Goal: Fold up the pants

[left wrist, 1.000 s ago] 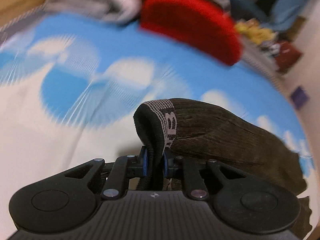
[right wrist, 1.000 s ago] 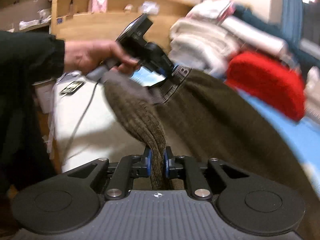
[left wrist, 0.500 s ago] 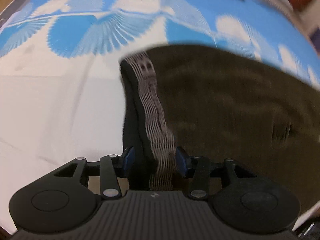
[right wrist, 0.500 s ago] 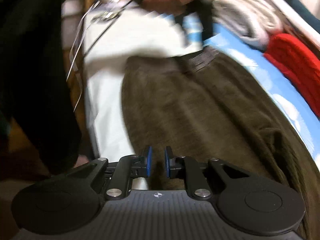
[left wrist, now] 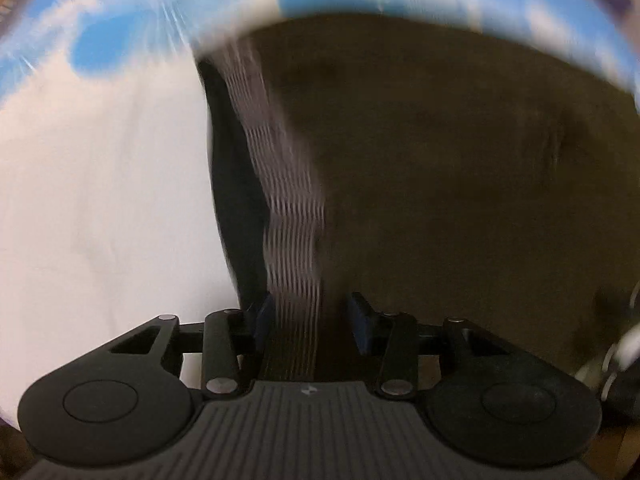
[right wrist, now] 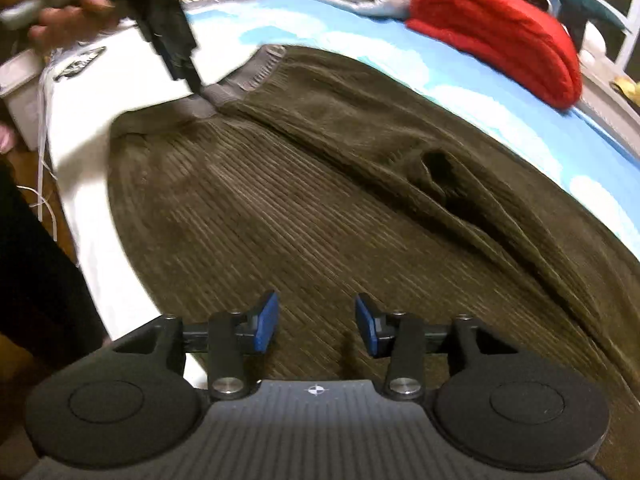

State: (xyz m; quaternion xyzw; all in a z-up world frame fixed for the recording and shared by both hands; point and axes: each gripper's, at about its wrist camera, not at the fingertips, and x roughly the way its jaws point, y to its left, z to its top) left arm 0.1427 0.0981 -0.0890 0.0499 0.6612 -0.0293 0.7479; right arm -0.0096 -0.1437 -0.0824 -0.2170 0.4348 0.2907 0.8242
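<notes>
Though left view blurs, both tongs [left wrist: 310, 322] [right wrist: 316, 320] apart, right just opened; pants [right wrist: 320, 200] flat (waistband [left wrist: 288, 208] smeared)

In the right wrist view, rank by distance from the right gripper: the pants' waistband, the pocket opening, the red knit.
From the right gripper:
1. Pocket opening, up and right, on the pants.
2. Waistband, far end, upper left.
3. Red knit, beyond the pants, upper right.
</notes>
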